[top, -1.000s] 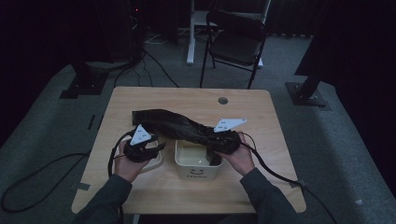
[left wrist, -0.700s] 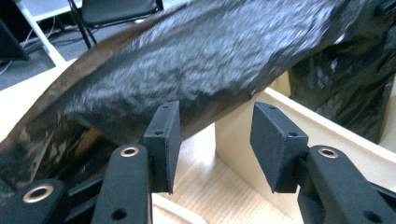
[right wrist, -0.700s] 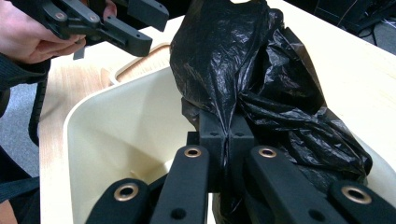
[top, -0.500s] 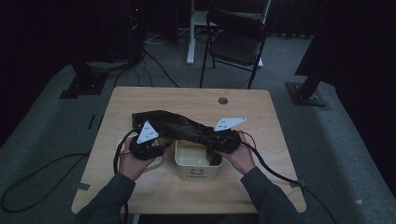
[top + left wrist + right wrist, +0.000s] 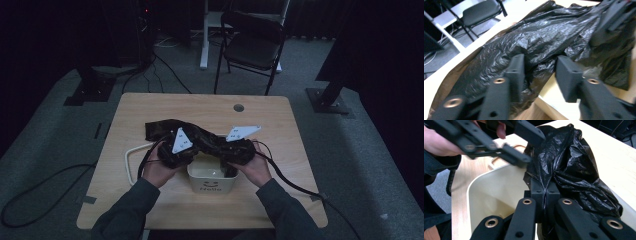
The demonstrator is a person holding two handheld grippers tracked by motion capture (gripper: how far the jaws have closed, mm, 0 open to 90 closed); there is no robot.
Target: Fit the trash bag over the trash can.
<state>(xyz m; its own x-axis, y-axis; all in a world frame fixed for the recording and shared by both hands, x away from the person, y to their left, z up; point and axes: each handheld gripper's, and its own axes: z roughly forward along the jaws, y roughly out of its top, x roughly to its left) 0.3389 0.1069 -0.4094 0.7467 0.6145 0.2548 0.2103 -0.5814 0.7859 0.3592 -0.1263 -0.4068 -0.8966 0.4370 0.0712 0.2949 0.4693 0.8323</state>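
Note:
A crumpled black plastic bag [image 5: 167, 129] lies across the table and hangs over a small white bin [image 5: 212, 184]. My right gripper [image 5: 545, 195] is shut on a fold of the bag [image 5: 574, 170] above the bin's rim [image 5: 477, 185]; in the high view it [image 5: 239, 151] sits at the bin's right. My left gripper [image 5: 540, 72] has just been closing. Its jaws still stand apart around a loose fold of the bag [image 5: 536, 42], the pads not pressing it. From above it [image 5: 176, 150] is at the bin's left edge.
A white rounded frame [image 5: 129, 162] lies flat on the wooden table [image 5: 150, 105] left of the bin. Cables trail from both grippers off the table's sides. A folding chair [image 5: 252, 45] stands beyond the far edge.
My left hand has moved right and a little up, from the table's left toward the bin and the bag. The right hand has kept still with the bag in its jaws.

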